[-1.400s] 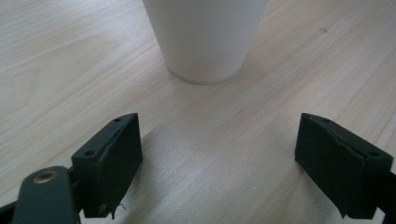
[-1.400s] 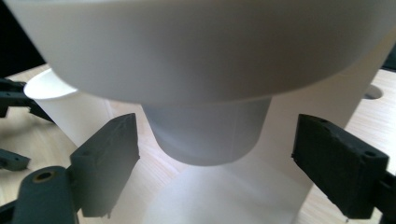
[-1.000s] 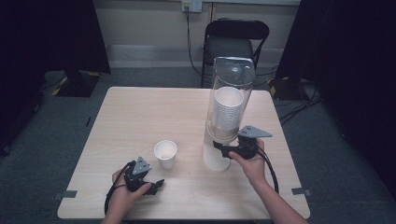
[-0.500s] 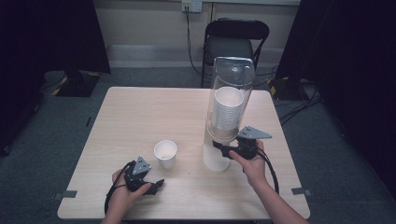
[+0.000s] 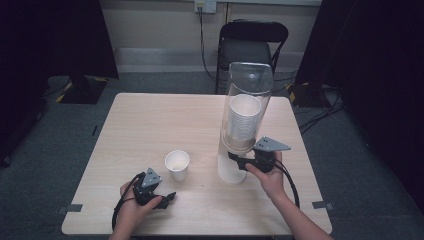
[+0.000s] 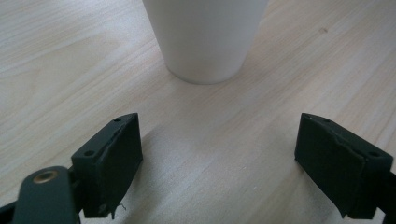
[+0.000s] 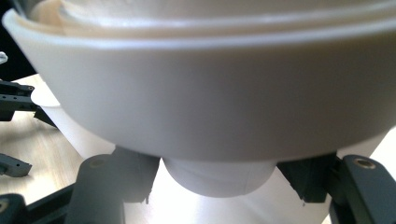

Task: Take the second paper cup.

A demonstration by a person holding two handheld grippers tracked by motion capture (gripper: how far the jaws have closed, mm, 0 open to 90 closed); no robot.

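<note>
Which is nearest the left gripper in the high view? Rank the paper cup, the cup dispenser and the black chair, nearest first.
From the left gripper:
1. Paper cup, just ahead of it and slightly right, standing on the table.
2. Cup dispenser, farther right, at the right gripper.
3. Black chair, beyond the table's far edge.

Looking like a lab or recording studio rather than a home. Standing on grey carpet, a plain light-wood table (image 5: 150,120) with tape marks (image 5: 74,208) stuck to the floor at its near corners. Hanging on both sides, black curtains (image 5: 55,35) closing off the space. Sitting behind the table, a black folding chair (image 5: 252,47); trailing from a wall outlet (image 5: 205,6) and across the floor, cables (image 5: 320,107).
</note>
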